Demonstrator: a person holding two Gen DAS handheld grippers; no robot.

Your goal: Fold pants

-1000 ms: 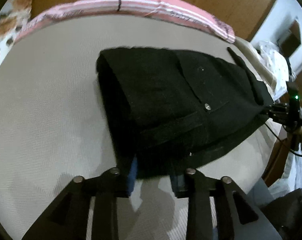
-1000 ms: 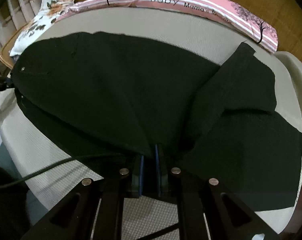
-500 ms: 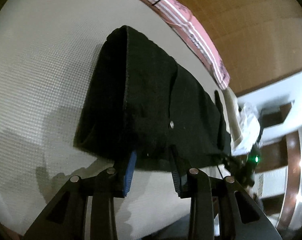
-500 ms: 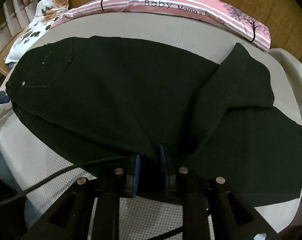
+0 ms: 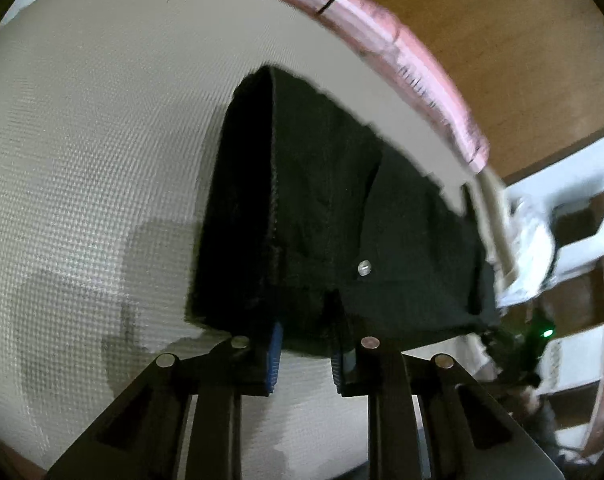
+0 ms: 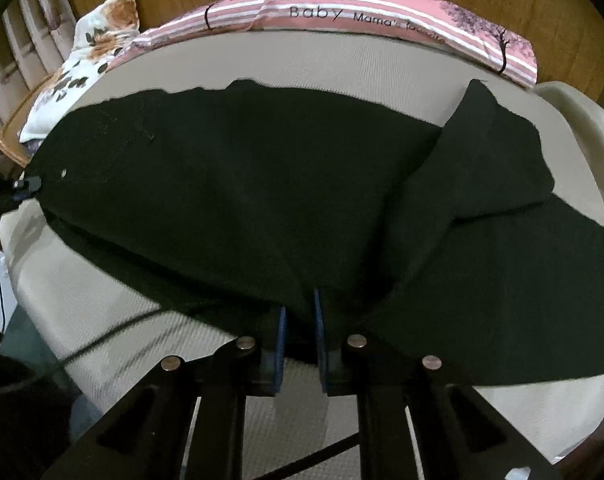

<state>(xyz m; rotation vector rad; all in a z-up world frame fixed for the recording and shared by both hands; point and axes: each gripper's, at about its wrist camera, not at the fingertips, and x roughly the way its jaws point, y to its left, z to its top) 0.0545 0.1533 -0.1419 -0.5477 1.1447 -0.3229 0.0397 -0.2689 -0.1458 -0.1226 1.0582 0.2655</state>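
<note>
Spread across a beige woven mattress: black fabric pants, one leg folded over at right. Waistband end pinched in left gripper, raised off the surface; lower edge clamped between blue pads of right gripper. Printed on pink striped pillow behind: "Baby Mama", the rest unreadable.

- Soft indoor light, fairly dim — the black fabric pants swallow nearly all detail in both views.
- Grey shadows fall on the beige woven mattress cover, left of the cloth.
- Motion blur smears the pink striped plastic-wrapped roll — sharper in the right view.
- Fisheye bends every edge; corners go black.
</note>
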